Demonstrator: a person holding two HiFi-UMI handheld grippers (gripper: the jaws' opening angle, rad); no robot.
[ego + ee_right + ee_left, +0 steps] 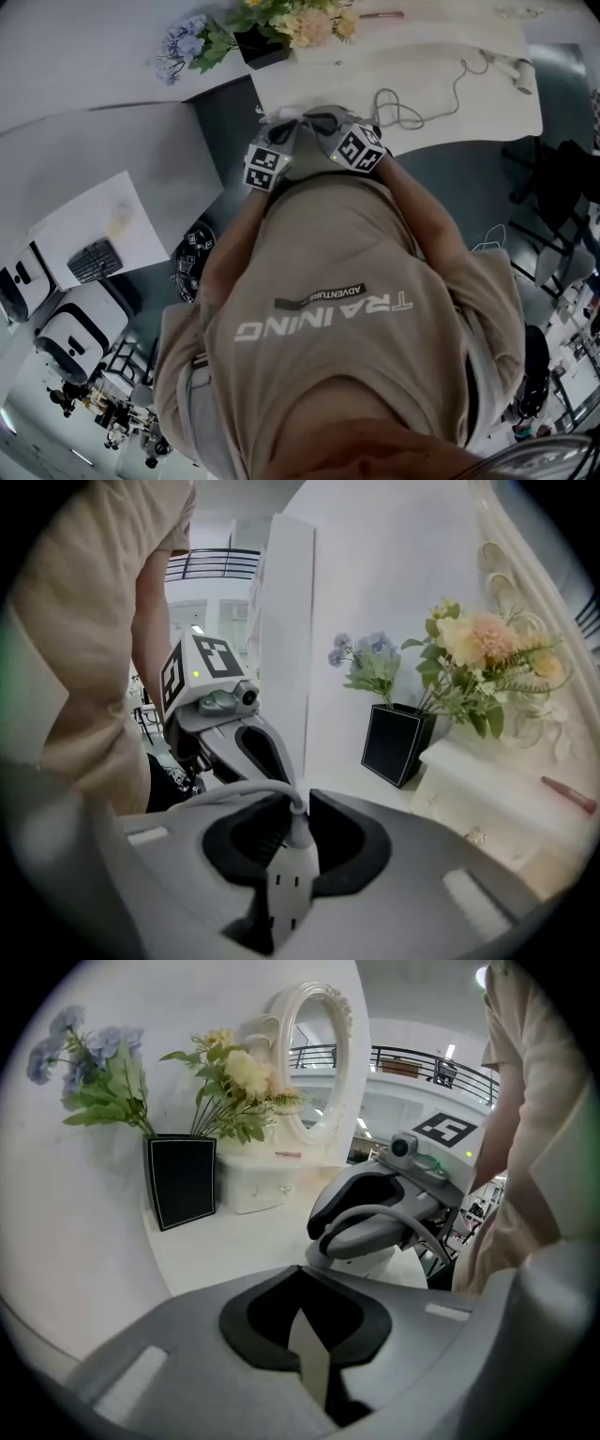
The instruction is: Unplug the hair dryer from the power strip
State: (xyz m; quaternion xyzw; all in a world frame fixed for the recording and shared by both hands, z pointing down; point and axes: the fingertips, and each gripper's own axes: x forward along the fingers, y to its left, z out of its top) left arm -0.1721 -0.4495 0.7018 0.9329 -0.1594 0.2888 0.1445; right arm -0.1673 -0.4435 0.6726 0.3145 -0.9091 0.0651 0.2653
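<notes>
R gripper (295, 832) clamps power strip (281, 897) end; L gripper (305, 1326) closed on thin pale piece (314, 1372), ID unclear. Risk: hard tug drags cord (457, 89), and hair dryer (518, 71) slides off table (487, 117).

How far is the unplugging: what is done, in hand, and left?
Done: both grippers have their grip. In hand: the right gripper is shut on the white slotted power strip, a pale cord arcing from its top; the left gripper is shut on a pale flat piece, perhaps the plug. Left: the separation itself; I cannot see it done.
</notes>
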